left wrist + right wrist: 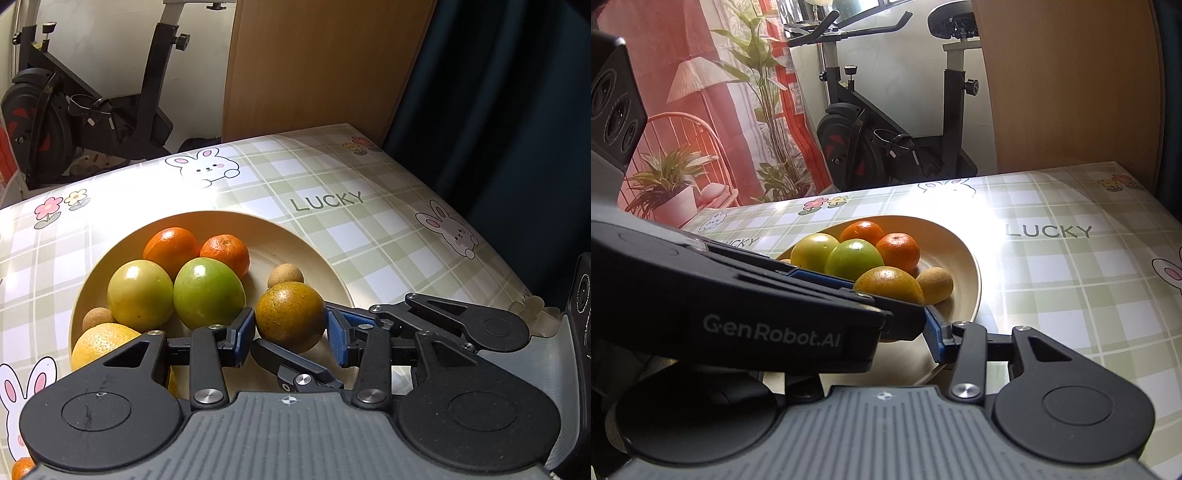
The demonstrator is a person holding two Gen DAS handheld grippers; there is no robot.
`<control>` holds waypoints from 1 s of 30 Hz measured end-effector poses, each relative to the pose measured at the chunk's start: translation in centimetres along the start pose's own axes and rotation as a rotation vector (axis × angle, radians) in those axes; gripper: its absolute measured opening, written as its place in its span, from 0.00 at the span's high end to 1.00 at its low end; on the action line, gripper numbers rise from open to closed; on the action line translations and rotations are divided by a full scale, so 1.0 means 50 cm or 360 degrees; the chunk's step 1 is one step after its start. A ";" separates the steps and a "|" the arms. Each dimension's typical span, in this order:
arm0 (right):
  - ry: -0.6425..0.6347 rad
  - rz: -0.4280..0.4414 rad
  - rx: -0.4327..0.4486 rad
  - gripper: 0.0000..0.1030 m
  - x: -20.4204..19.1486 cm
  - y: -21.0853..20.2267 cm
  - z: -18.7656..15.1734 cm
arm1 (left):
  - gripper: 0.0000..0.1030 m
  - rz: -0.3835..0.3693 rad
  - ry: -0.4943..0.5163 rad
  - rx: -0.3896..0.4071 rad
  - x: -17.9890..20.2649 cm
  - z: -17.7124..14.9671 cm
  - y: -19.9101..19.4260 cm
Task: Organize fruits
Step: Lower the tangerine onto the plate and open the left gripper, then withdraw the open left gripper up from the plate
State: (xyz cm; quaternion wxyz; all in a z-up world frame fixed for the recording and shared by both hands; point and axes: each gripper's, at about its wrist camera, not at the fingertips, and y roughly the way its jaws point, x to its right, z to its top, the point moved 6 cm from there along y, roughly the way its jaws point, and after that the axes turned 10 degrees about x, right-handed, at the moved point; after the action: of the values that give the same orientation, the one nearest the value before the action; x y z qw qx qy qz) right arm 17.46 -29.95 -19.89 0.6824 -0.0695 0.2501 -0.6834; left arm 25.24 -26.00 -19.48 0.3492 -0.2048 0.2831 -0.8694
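A cream bowl (207, 221) on the checked tablecloth holds two orange mandarins (225, 251), a yellow-green fruit (140, 295), a green fruit (208, 293), small tan longans (285, 275), a yellow citrus (99, 341) and a brownish-green orange (290, 317). My left gripper (291, 332) has its blue pads on either side of the brownish-green orange, just over the bowl. The right gripper's fingers (436, 314) reach in from the right beside it. In the right wrist view the left gripper (757, 306) covers the near bowl (971, 273) and the brownish-green orange (888, 282); only the right gripper's right pad (932, 339) shows.
A small orange fruit (22, 468) lies at the lower left on the table. An exercise bike (886, 140) and a wooden panel (325, 66) stand beyond the far table edge. Open tablecloth (1071, 277) lies right of the bowl.
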 end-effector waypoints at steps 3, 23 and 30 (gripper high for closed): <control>-0.0022 -0.0013 0.0021 0.56 0.005 0.004 -0.007 | 0.57 0.0010 0.0024 0.0005 0.005 0.003 0.006; -0.0006 -0.0026 0.0126 0.54 0.012 -0.008 -0.016 | 0.55 0.0002 0.0032 0.0067 0.011 0.008 -0.015; -0.0002 -0.0015 0.0166 0.45 0.008 -0.016 -0.013 | 0.54 0.0010 0.0006 0.0169 -0.003 0.025 -0.060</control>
State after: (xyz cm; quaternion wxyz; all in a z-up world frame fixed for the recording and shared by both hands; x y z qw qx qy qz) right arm 16.42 -30.23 -20.21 0.6820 -0.0353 0.2134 -0.6987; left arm 24.53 -24.54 -16.66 0.3618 -0.1833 0.2379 -0.8826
